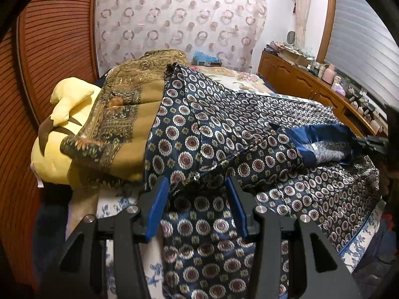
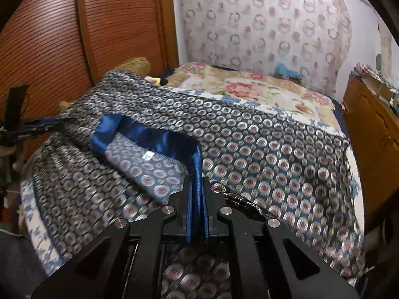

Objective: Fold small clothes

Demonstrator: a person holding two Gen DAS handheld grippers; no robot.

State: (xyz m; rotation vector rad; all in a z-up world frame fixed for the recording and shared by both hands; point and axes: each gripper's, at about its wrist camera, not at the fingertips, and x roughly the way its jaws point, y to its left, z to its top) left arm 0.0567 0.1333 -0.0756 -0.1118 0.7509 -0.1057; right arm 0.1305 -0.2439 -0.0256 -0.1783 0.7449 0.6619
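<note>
A navy garment point(image 1: 249, 124) with a round flower print and a plain blue waistband point(image 1: 321, 134) lies spread on the bed. My left gripper point(image 1: 197, 186) is open, its blue pads point(image 1: 159, 199) on either side of a raised fold of the garment, not clamping it. My right gripper point(image 2: 197, 184) is shut on the blue waistband point(image 2: 149, 134) and holds it up off the bed. The garment point(image 2: 261, 144) drapes away from it. The right gripper also shows at the right edge of the left wrist view point(image 1: 359, 142). The left gripper shows at the left edge of the right wrist view point(image 2: 53, 125).
A gold patterned blanket point(image 1: 124, 114) and a yellow plush pillow point(image 1: 64, 114) lie at the left of the bed. A floral bedsheet point(image 2: 249, 87) covers the far side. A wooden slatted wardrobe point(image 2: 62, 37) stands left, and a wooden cabinet point(image 1: 311, 84) with clutter stands right.
</note>
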